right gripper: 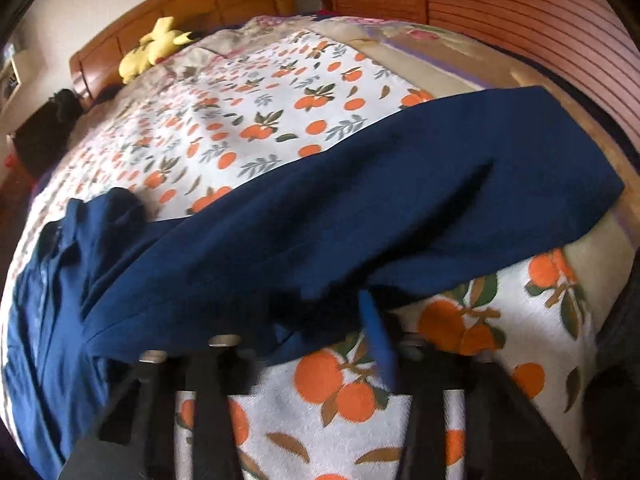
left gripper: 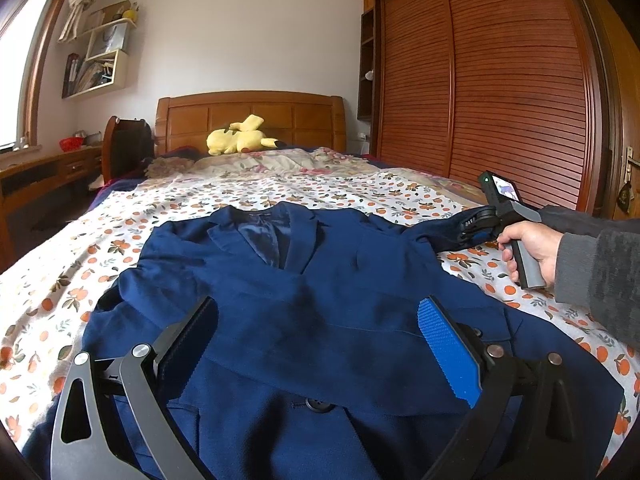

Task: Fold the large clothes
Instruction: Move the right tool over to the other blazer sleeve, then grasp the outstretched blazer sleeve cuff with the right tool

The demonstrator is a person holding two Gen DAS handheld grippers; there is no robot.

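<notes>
Left wrist view: navy jacket lies front up on the orange-print bedsheet, collar toward the headboard. Left gripper hovers above the jacket's lower front, jaws spread, holding nothing.

Right wrist view: right gripper meets the sleeve edge; grip state cannot be determined, blurred.

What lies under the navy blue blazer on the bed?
The navy blue blazer lies front-up on a white bedsheet printed with oranges, which shows all round it. Whether anything else sits beneath the jacket cannot be seen; the cloth covers it.
</notes>
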